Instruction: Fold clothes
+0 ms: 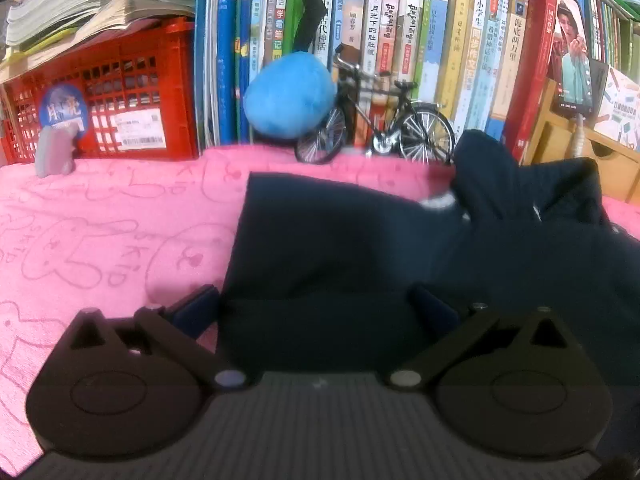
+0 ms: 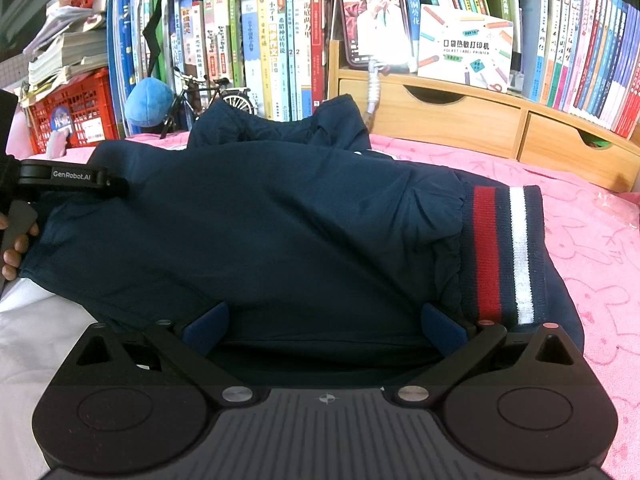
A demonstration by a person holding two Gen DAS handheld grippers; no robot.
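A navy jacket lies spread on the pink blanket, its red, white and navy ribbed band at the right and its collar end bunched toward the books. In the left wrist view the jacket covers the right half of the blanket. My left gripper is open wide, straddling the jacket's near left edge, pads apart from the cloth. My right gripper is also open wide over the near edge beside the ribbed band. The left gripper's black housing and a person's fingers show at the far left.
Behind the blanket stand a red crate under stacked papers, a grey eraser-like block, a blue plush, a model bicycle and rows of books. A wooden drawer unit carries a phone. White cloth lies near left.
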